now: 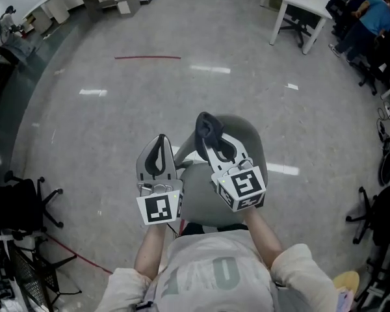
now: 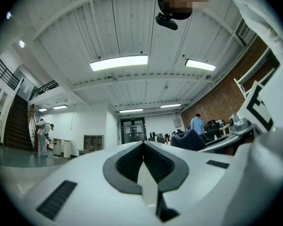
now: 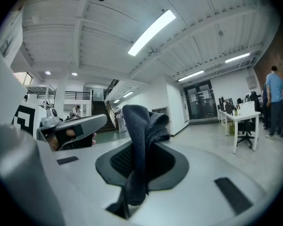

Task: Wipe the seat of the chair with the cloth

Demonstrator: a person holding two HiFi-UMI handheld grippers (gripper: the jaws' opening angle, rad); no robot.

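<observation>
Right tool (image 1: 213, 138) is up above the grey chair (image 1: 250, 142), pinching a dark cloth (image 3: 137, 126) that droops from its tip (a bunch sticks out, probably so it can rub the seat). Left tool (image 2: 143, 150) is above the chair too, pressed together with nothing in it, likely just spare. No cloth touches the seat yet.

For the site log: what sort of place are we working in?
Probably an open-plan office or workshop hall: a white desk with an office chair, a brick wall, and long strip lights overhead.
</observation>
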